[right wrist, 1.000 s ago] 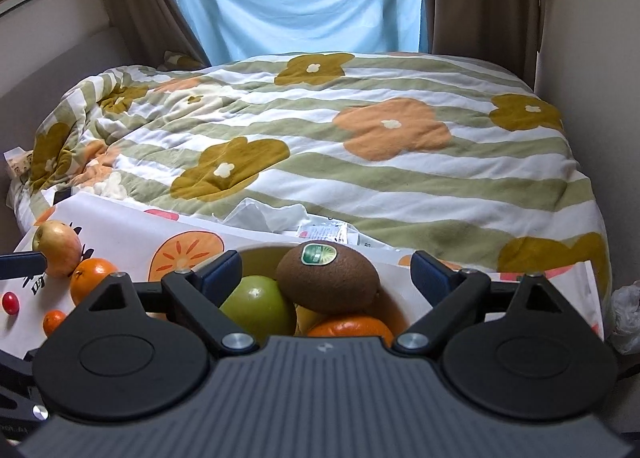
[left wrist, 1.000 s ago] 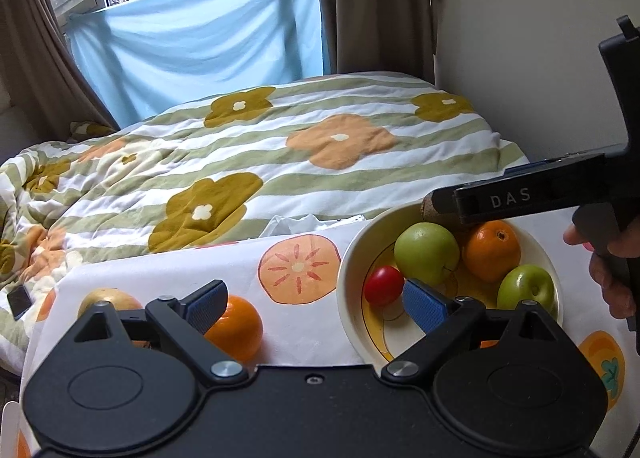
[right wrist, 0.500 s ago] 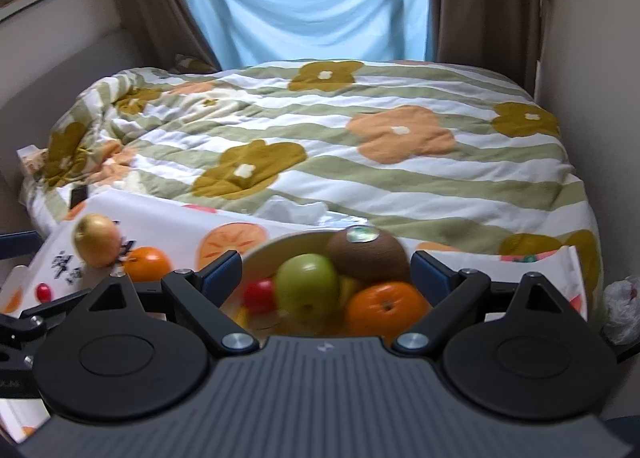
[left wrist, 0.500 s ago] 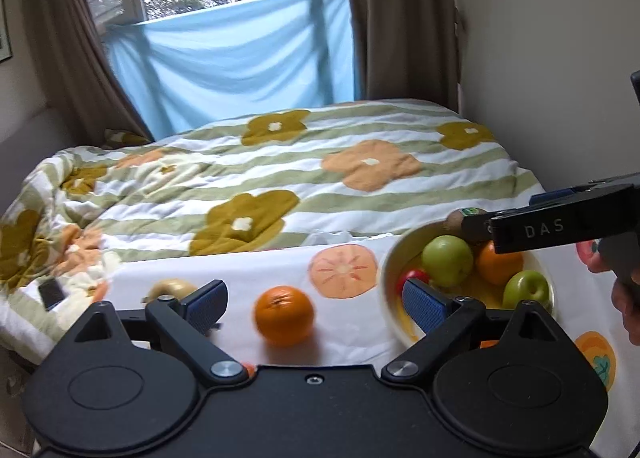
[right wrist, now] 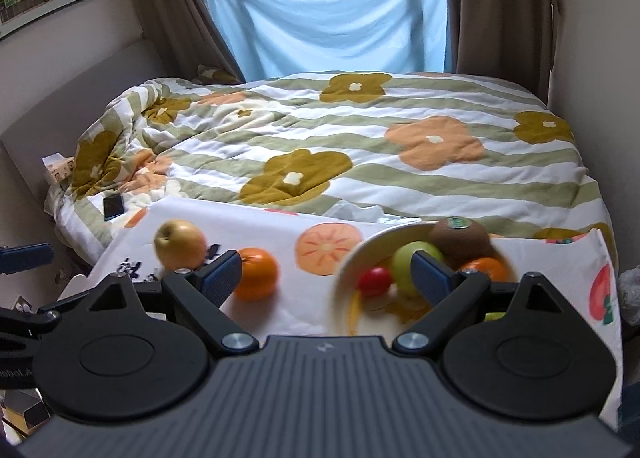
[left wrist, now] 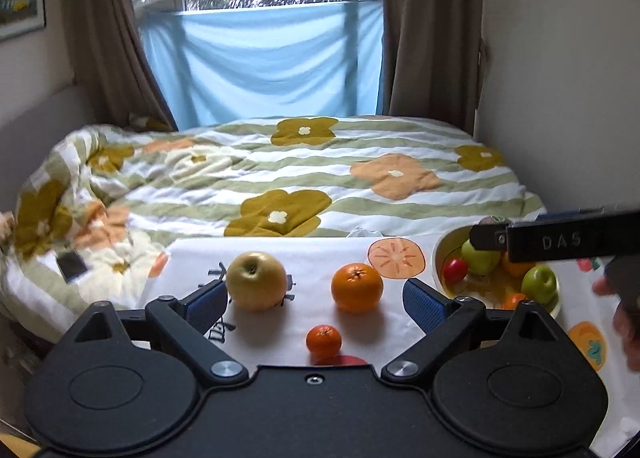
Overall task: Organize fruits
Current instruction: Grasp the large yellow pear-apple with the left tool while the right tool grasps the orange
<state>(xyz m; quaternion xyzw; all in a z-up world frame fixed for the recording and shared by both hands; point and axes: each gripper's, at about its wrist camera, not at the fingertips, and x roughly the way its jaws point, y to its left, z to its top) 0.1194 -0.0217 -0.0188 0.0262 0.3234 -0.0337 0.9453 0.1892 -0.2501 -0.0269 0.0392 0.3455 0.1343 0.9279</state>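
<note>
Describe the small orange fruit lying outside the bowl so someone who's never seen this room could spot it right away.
Start at the white cloth printed with orange fruit slices, spread at the foot of the flowered bed. Left of the cream bowl lie three loose fruits. The small orange mandarin sits nearest the left gripper, much smaller than the big orange and yellow apple behind it.

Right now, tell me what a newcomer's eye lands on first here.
Probably the bowl heaped with fruit on the printed cloth, a brown kiwi at its far rim. Left of it, loose on the cloth, sit a yellow apple, a large orange and a small mandarin, all before the flowered quilt.
</note>
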